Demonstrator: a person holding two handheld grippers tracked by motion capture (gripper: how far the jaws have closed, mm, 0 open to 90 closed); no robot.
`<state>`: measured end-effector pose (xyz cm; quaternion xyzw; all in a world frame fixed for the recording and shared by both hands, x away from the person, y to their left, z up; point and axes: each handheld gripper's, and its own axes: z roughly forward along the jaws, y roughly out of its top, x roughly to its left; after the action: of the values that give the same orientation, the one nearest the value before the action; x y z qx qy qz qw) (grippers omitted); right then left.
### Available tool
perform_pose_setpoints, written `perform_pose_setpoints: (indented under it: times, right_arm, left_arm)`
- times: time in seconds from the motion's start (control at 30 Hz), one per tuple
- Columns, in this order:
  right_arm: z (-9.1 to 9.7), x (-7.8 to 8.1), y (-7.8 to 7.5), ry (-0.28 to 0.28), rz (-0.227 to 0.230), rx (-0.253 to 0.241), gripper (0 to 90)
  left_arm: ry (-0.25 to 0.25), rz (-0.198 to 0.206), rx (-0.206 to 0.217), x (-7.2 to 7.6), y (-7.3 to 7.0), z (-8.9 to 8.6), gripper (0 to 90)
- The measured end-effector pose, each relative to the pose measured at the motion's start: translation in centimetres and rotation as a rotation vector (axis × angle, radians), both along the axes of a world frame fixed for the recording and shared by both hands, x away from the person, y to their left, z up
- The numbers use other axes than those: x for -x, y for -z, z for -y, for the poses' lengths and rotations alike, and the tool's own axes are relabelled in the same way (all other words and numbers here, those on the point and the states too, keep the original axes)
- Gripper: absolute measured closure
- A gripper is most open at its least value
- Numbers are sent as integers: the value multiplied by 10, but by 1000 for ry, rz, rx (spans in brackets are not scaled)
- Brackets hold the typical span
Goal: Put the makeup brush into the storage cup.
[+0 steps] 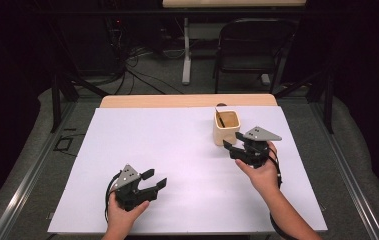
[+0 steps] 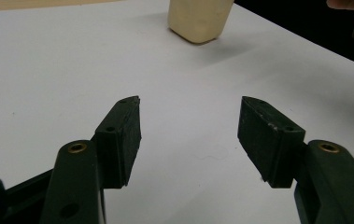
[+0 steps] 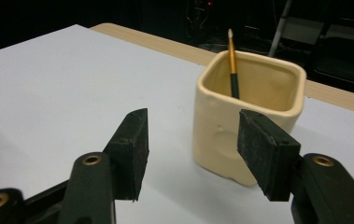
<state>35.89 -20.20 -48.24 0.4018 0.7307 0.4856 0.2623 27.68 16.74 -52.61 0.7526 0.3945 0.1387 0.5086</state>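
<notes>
A cream square cup [image 1: 226,127] [image 3: 247,119] [image 2: 199,18] stands on the white sheet toward the back right. A thin gold-and-black stick [image 3: 232,65] [image 1: 221,119] leans inside it, tip up. My right gripper [image 1: 233,146] [image 3: 191,149] sits just in front of the cup, open, nothing between its jaws; the cup lies a little beyond and to the right of the gap. My left gripper [image 1: 155,179] [image 2: 188,130] rests near the front left, open and empty, pointing toward the cup.
The white sheet [image 1: 177,165] covers most of a wooden table [image 1: 142,101] whose far strip shows bare. A black chair [image 1: 249,47] and a table leg [image 1: 186,55] stand beyond the far edge. Dark frame rails run along both sides.
</notes>
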Motion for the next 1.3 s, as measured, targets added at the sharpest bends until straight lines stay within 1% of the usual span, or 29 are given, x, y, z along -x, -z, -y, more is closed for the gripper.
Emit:
perform_pose_setpoints:
  times: [0.07, 0.23, 0.37, 0.4, 0.6, 0.67, 0.77, 0.83, 0.9, 1.0, 1.03, 1.17, 1.3]
  right_arm:
    - [-1, 4, 1, -12, 2, -4, 432]
    - [-6, 12, 2, -30, -16, -34, 430]
    - [-9, 18, 4, -42, -18, -45, 430]
    - [-10, 20, 4, -48, -26, -48, 430]
    - [-13, 32, 5, -64, -22, -63, 427]
    - [-13, 37, 5, -68, -22, -59, 427]
    - [-13, 43, 5, -67, -31, -66, 427]
    - [-14, 47, 5, -66, -30, -77, 427]
    - [-15, 52, 6, -68, -32, -77, 427]
    - [-15, 58, 7, -75, -38, -77, 427]
    - [-16, 60, 7, -77, -29, -79, 427]
    - [-18, 69, 8, -90, -32, -80, 427]
    - [-19, 77, 11, -98, -37, -95, 427]
  left_arm:
    - [0, 1, 0, 0, 0, 0, 395]
    - [-1, 2, 0, 0, 0, -1, 396]
    - [-3, 4, -1, 0, -1, -2, 396]
    - [-3, 5, -1, 0, -1, -2, 395]
    - [-3, 7, 0, 0, -1, -2, 395]
    - [-3, 6, 0, 0, -1, -2, 396]
    - [-3, 5, 1, 1, -2, -1, 395]
    - [-2, 6, 2, 1, -2, -1, 396]
    - [-1, 8, 0, 1, -2, -2, 396]
    - [0, 11, -1, 1, -3, -2, 395]
    - [0, 12, 1, 1, -3, -2, 396]
    - [-1, 7, 4, 0, -2, -1, 396]
    - [-2, 9, 0, 0, -1, -1, 395]
